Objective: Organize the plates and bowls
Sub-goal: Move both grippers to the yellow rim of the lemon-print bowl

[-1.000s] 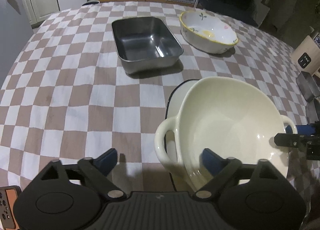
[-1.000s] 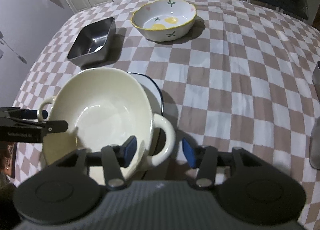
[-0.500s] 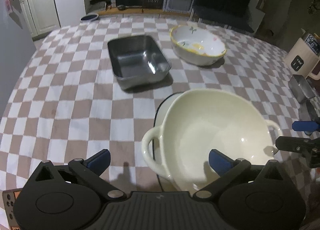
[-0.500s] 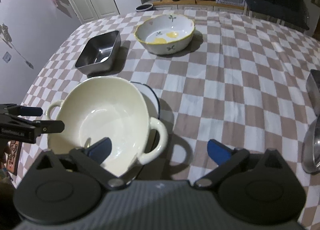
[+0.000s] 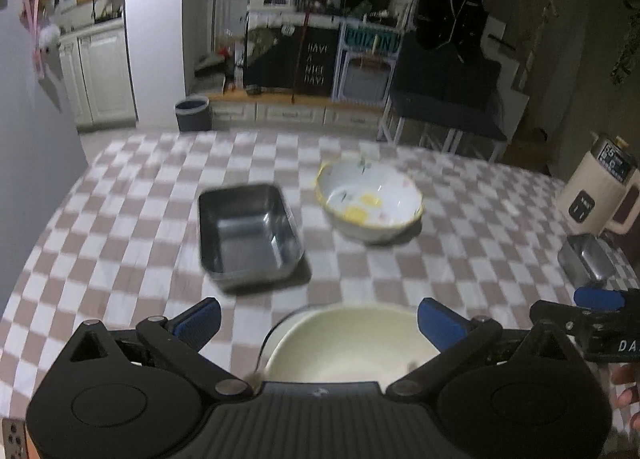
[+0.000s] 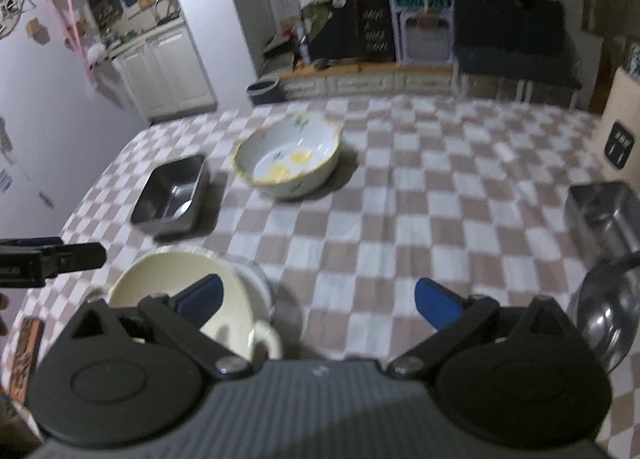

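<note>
Bowls and plates: the task's ware lay on the checked desk (image 5: pixel 120 227), ordered below from largest to smallest.
Cream two-handled bowl (image 6: pixel 188 299): one; it sat at the near edge on a dark-rimmed plate (image 6: pixel 260 279), low between both claws.
Floral bowl (image 5: pixel 370 203): one; it stood farther back, just beside the steel tray and apart from it.
Steel tray (image 5: pixel 248 235): one rectangular pan, left of the floral bowl.
Steel containers at the right edge: a small steel box (image 6: pixel 604 219) and a rounded steel vessel (image 6: pixel 608 319), one each; blur hid their details.
Left claw (image 5: pixel 318 319): spread wide, holding nothing, above the cream bowl.
Right claw (image 6: pixel 318 297): spread wide, holding nothing, beside the bowl's right handle (image 6: pixel 264 339).
Risk 1: the cream bowl appeared to overhang the smaller plate; a nudge to a handle could tip or slide it.
Risk 2: both claws were close together near one bowl; a careless reach could knock them into each other.
Risk 3: glazed rims look slippery; a shallow pinch could let a bowl drop.
</note>
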`<state>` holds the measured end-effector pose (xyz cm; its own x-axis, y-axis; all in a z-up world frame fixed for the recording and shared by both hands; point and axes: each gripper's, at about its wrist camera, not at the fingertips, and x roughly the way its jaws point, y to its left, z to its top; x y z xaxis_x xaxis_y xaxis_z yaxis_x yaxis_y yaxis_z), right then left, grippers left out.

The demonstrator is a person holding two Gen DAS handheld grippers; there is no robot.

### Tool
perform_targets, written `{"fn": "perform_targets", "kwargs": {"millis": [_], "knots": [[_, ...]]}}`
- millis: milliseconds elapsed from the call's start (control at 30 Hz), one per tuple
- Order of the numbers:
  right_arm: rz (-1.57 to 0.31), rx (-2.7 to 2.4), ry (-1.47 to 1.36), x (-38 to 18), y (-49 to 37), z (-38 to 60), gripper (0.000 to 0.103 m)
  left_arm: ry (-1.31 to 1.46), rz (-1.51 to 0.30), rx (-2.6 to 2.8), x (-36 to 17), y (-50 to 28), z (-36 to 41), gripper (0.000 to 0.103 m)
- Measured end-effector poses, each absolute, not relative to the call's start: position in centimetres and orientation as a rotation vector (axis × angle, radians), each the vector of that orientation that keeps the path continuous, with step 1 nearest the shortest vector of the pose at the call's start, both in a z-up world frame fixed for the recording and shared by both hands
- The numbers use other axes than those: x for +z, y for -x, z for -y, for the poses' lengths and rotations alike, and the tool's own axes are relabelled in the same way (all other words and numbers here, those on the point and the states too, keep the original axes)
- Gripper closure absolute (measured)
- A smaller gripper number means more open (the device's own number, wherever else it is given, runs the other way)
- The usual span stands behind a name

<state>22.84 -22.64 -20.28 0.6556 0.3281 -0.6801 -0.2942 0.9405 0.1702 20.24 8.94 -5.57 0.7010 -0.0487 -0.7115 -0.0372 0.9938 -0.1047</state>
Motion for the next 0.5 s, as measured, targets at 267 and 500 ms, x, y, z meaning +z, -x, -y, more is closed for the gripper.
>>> {"fn": "perform_targets", "kwargs": {"millis": [267, 500], "knots": [[-0.702, 0.312, -0.103, -20.0, -25.5, 23.9, 0.0, 0.092, -0.763, -0.021, -5.5, -23.6, -5.5, 0.0], [-0.656, 0.281, -0.142, -20.2, -29.2, 24.2, 0.0, 0.134, -0.776, 0.03, -6.8, -27.9, -5.3, 0.0]]}}
